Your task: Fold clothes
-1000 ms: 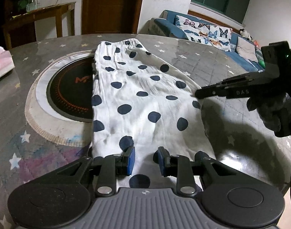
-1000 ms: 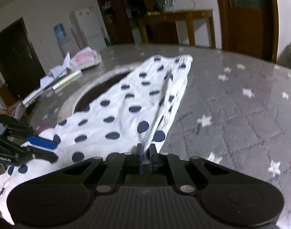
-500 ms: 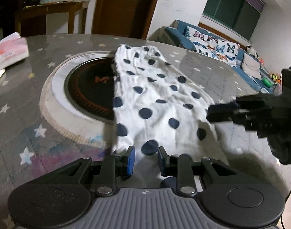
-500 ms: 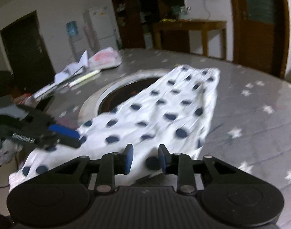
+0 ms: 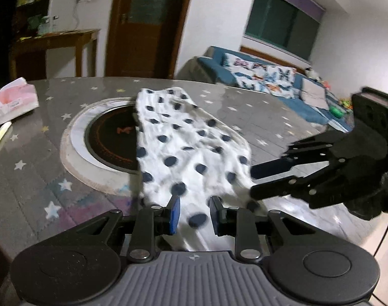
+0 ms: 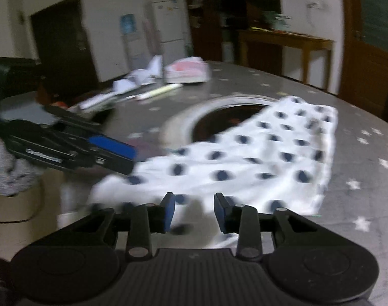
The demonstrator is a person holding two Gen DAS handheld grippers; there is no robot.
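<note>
Polka-dot garment [image 5: 183, 148] lying flat on table [image 5: 41, 158], partly overlapping round cooktop [image 5: 109, 137], long axis running straight away from left gripper [image 5: 192, 213]. Near hem sitting just ahead of left fingers, jaws parted, gripping nothing. Right gripper [image 6: 194, 210] also spread, empty, hovering beside near right corner. Both about equally near hem.

**Inspector:** Your garment [image 5: 188, 150] lies on the desk [image 5: 36, 168], its left edge over the round cooktop [image 5: 109, 140].

**Operator:** And beyond it?

**Inspector:** The tissue pack [image 5: 14, 102] sits far left on the desk. Your left gripper [image 5: 193, 213] is at the garment's near end, your right gripper [image 5: 252, 182] at its right corner.
</note>
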